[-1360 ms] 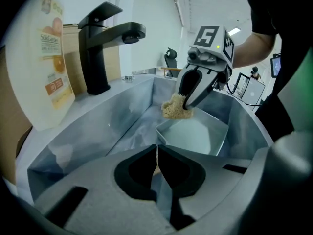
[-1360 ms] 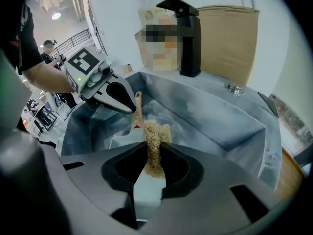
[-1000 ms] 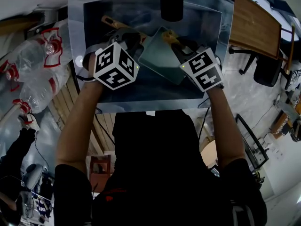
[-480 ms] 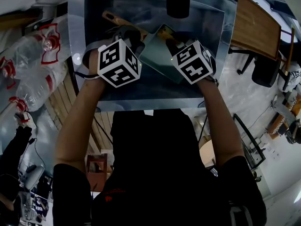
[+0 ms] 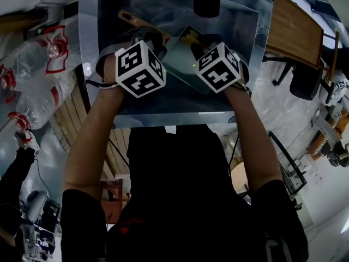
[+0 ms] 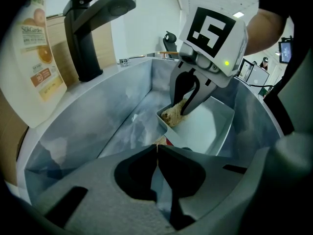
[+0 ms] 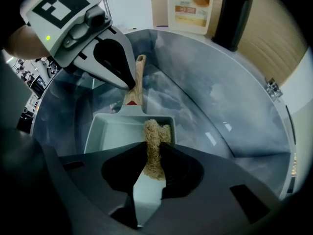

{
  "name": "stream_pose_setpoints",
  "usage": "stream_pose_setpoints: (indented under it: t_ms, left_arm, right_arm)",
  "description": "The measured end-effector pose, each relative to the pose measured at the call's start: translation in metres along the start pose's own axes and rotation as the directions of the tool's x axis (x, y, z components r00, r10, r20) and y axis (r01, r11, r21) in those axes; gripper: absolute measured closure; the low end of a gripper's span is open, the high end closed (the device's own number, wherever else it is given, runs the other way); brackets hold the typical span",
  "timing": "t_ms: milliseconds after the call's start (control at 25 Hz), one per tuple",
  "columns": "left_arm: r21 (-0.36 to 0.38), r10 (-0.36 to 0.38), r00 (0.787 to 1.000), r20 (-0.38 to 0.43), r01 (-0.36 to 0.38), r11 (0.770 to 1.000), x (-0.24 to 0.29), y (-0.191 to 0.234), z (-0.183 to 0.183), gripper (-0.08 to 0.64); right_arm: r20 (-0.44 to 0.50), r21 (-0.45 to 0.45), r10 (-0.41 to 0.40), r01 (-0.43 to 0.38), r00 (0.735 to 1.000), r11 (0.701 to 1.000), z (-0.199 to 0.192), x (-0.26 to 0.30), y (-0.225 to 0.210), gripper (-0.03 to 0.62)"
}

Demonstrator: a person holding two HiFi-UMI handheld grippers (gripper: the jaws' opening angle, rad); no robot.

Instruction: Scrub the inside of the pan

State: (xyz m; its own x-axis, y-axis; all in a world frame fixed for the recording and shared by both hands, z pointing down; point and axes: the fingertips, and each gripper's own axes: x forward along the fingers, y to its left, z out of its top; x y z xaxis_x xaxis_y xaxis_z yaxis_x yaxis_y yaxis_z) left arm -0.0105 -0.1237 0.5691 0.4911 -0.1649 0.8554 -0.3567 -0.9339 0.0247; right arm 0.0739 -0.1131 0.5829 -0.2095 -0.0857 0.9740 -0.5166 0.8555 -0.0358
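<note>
A square pale-green pan (image 5: 182,59) with a wooden handle (image 7: 137,82) lies tilted in the steel sink (image 5: 89,42). My left gripper (image 6: 156,148) is shut on the handle's end, where a strip of wood and red shows between the jaws. In the right gripper view the left gripper (image 7: 128,84) pinches the handle from above. My right gripper (image 7: 153,153) is shut on a tan scrub pad (image 7: 155,136), which is pressed against the pan's (image 7: 117,133) near inner corner. From the left gripper view, the right gripper (image 6: 188,104) holds the pad (image 6: 172,114) at the pan's (image 6: 208,126) far corner.
A black faucet (image 6: 93,28) stands at the sink's back rim, with an orange-labelled pouch (image 6: 41,58) beside it. Large water bottles (image 5: 38,75) lie left of the sink. A wooden table (image 5: 294,31) and an office chair are at the right.
My right gripper has moved left and a little farther in with the scrub pad, across the pan. The left gripper has shifted slightly and still holds the handle.
</note>
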Motion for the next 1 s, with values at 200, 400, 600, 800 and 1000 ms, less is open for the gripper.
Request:
stream_pose_setpoints:
  t_ms: [200, 400, 600, 800, 1000]
  left_arm:
    - [-0.003, 0.0, 1.0, -0.001, 0.0, 1.0, 0.002, 0.0, -0.001, 0.535]
    - [-0.011, -0.004, 1.0, -0.008, 0.004, 1.0, 0.002, 0.0, -0.003, 0.535]
    - [-0.016, -0.005, 1.0, -0.008, 0.005, 1.0, 0.003, 0.0, -0.002, 0.535]
    - [-0.019, -0.006, 1.0, -0.008, 0.006, 1.0, 0.003, 0.001, -0.002, 0.535]
    - [-0.024, -0.01, 1.0, -0.011, 0.01, 1.0, 0.003, 0.001, -0.002, 0.535]
  right_arm:
    - [-0.066, -0.011, -0.016, 0.015, 0.998, 1.0, -0.021, -0.003, 0.003, 0.501]
    - [-0.165, -0.045, -0.036, 0.029, 0.986, 0.999, -0.047, -0.008, 0.007, 0.501]
    - [-0.252, -0.108, -0.055, 0.028, 0.966, 0.994, -0.065, -0.013, 0.011, 0.502]
    - [-0.273, -0.127, -0.055, 0.021, 0.96, 0.992, -0.069, -0.013, 0.013, 0.502]
    - [-0.152, -0.11, -0.051, 0.034, 0.987, 0.993, -0.04, -0.023, 0.012, 0.502]
